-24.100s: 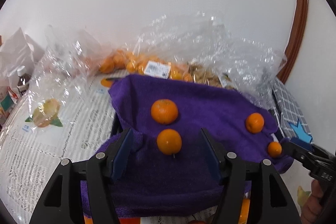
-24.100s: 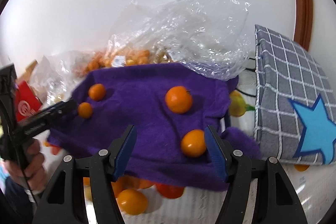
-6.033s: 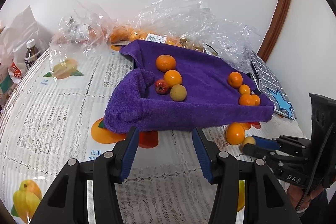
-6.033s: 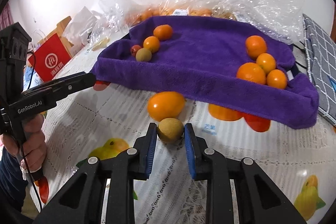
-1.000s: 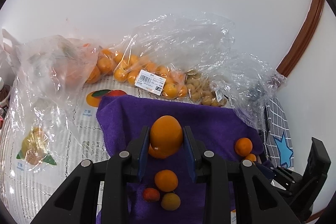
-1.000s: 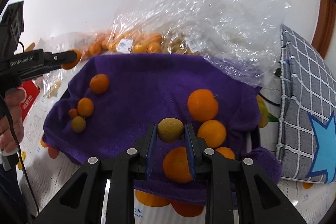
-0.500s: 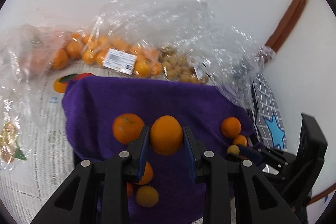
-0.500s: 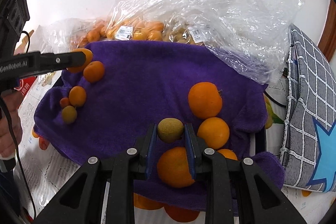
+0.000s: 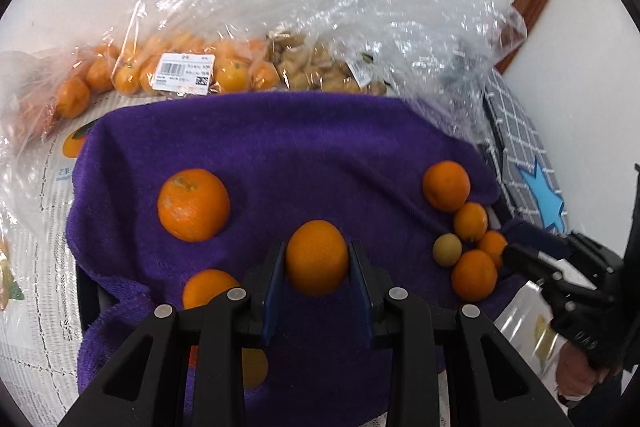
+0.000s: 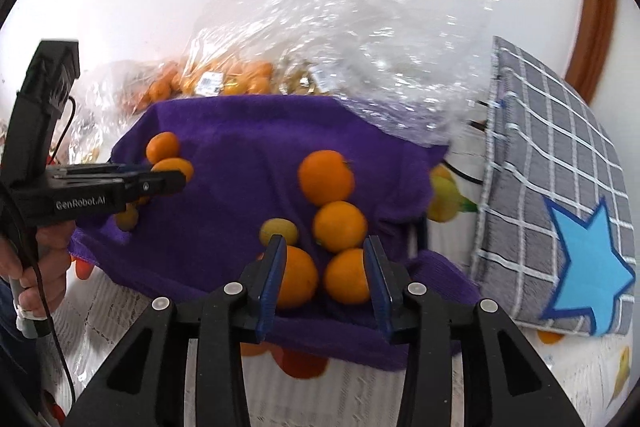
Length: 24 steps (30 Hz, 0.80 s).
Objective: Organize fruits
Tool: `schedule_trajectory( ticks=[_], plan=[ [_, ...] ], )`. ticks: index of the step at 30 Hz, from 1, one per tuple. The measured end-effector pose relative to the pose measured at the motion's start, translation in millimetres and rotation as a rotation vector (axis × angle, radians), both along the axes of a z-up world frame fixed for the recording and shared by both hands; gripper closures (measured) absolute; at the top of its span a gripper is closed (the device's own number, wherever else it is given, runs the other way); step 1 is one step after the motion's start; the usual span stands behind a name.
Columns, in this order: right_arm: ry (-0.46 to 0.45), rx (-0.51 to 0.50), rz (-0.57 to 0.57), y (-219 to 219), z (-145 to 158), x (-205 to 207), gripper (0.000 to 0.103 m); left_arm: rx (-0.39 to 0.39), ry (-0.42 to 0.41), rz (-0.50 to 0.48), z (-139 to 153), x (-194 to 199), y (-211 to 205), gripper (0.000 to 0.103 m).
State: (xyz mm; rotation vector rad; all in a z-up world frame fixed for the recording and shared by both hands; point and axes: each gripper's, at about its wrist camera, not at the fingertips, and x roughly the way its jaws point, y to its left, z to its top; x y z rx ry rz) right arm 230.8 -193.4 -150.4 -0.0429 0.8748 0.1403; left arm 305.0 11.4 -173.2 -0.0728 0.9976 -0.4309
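Observation:
A purple towel (image 9: 304,147) covers a tray, also in the right wrist view (image 10: 240,147). My left gripper (image 9: 317,269) is shut on an orange (image 9: 317,259) above the towel's left half, next to a big orange (image 9: 193,205) and a smaller one (image 9: 208,289). My right gripper (image 10: 324,269) is open over the right-hand cluster of several oranges (image 10: 339,226). A greenish-brown kiwi (image 10: 279,231) lies loose on the towel beside them, just beyond the left finger; it also shows in the left wrist view (image 9: 447,249).
Clear plastic bags of oranges (image 9: 180,75) and nuts (image 9: 320,67) lie behind the towel by the white wall. A grey checked cushion with a blue star (image 10: 560,207) stands to the right. A patterned tablecloth (image 10: 120,311) covers the table.
My right gripper has opened and let go of the kiwi, which now lies on the towel by the oranges. My left gripper has come lower and nearer the towel, still holding its orange.

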Motion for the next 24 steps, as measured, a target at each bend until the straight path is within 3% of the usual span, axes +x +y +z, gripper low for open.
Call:
schedule_trajectory(
  ticks=[10, 12, 18, 22, 24],
  plan=[
    [-0.005, 0.019, -0.104, -24, 7, -20, 0.063, 0.095, 0.017, 0.007, -3, -3, -10, 0.073],
    [-0.012, 0.013, -0.123, -28, 12, -27, 0.061, 0.100, 0.007, 0.017, 2, -4, -11, 0.067],
    [-0.059, 0.018, -0.163, -36, 32, -51, 0.047, 0.134, -0.099, 0.042, 40, -26, -8, 0.050],
    [-0.093, 0.001, -0.182, -38, 51, -66, 0.039, 0.129, -0.124, 0.062, 56, -50, -6, 0.049],
    [-0.108, -0.011, -0.193, -38, 60, -73, 0.039, 0.148, -0.174, 0.084, 68, -71, -6, 0.049]
  ],
)
